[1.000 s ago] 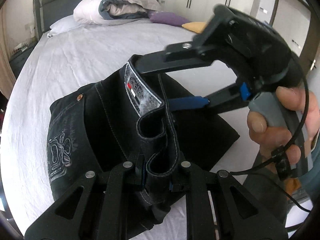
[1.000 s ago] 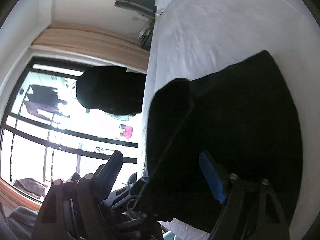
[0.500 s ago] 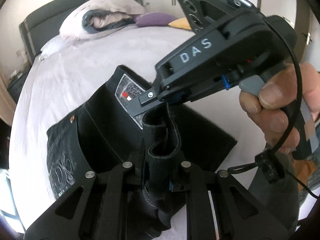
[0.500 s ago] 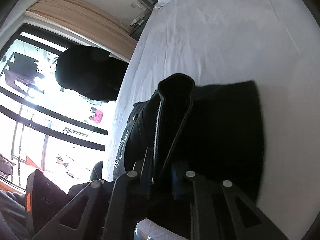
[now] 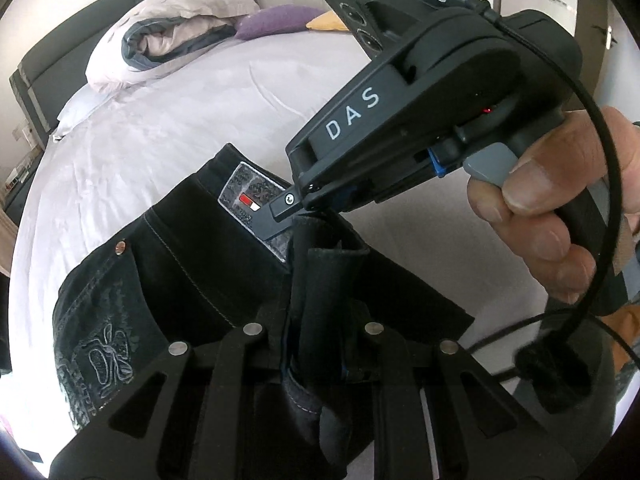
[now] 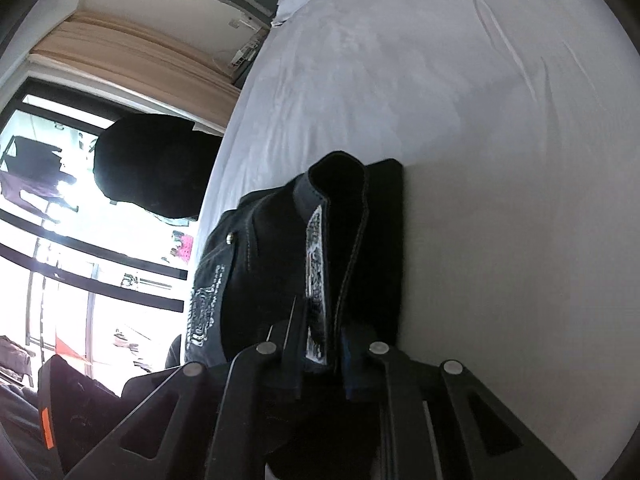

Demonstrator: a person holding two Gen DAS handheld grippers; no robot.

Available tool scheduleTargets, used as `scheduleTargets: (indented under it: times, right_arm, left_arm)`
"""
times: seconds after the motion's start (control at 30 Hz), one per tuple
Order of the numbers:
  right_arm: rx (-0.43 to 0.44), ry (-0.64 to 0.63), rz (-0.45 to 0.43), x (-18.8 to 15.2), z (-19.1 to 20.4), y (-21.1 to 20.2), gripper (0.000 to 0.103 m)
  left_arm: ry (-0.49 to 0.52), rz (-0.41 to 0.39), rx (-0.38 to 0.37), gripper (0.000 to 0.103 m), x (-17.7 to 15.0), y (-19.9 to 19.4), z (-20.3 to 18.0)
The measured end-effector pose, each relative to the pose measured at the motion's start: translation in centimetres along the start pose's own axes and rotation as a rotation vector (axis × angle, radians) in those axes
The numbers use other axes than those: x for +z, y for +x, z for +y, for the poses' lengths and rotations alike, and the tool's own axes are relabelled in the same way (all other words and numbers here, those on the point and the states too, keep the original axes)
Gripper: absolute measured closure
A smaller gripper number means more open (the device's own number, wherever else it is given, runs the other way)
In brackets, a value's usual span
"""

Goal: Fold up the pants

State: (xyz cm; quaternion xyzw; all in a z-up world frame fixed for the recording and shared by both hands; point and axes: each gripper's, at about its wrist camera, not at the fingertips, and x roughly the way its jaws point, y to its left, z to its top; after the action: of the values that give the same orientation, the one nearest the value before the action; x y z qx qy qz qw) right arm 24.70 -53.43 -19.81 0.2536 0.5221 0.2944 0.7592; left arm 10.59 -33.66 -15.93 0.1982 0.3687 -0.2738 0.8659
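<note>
Black pants [image 5: 192,280] folded on bed [image 5: 160,128]. Left hand-held gripper [image 5: 316,344] pinching waistband fold; right hand-held gripper [image 6: 320,344] pinching same waistband near label [image 5: 250,200].

I see black pants [image 5: 192,280] with pale stitching, a grey woven label [image 5: 248,196] carrying a red-and-white mark, and silver embroidery lower left. Bed sheet [image 5: 160,128] pale lilac-white. Upper frame: purple cushion [image 5: 280,20], mustard cushion [image 5: 326,22].
</note>
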Motion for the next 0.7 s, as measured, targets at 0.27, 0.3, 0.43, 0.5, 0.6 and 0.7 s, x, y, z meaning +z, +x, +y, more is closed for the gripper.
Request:
scheduleTargets:
  times: [0.27, 0.3, 0.43, 0.5, 0.6, 0.7]
  right_arm:
    - [0.065, 0.062, 0.008, -0.4, -2.6, 0.2, 0.082]
    - [0.069, 0.065, -0.006, -0.5, -2.5, -0.1, 0.080]
    - [0.013, 0.086, -0.069, -1.4, -2.2, -1.9, 0.061]
    - [-0.068, 0.094, -0.104, -1.7, -2.2, -3.3, 0.056]
    - [-0.022, 0.073, -0.175, -2.5, -0.5, -5.6, 0.056]
    - [0.098, -0.046, -0.179, -3.6, 3.5, -5.9, 0.056]
  left_arm:
    - [-0.025, 0.000, -0.077, 0.054, -0.7, 0.2, -0.8]
    - [-0.050, -0.002, -0.109, 0.046, -0.7, -0.4, -0.5]
    - [-0.120, -0.098, -0.174, 0.018, -1.7, -5.6, 1.4]
    - [-0.130, -0.137, -0.167, 0.018, -2.4, -7.7, 2.7]
    - [-0.217, -0.179, -0.139, 0.018, -3.7, -9.8, 5.9]
    - [-0.306, -0.190, -0.123, 0.018, -4.8, -9.9, 9.5]
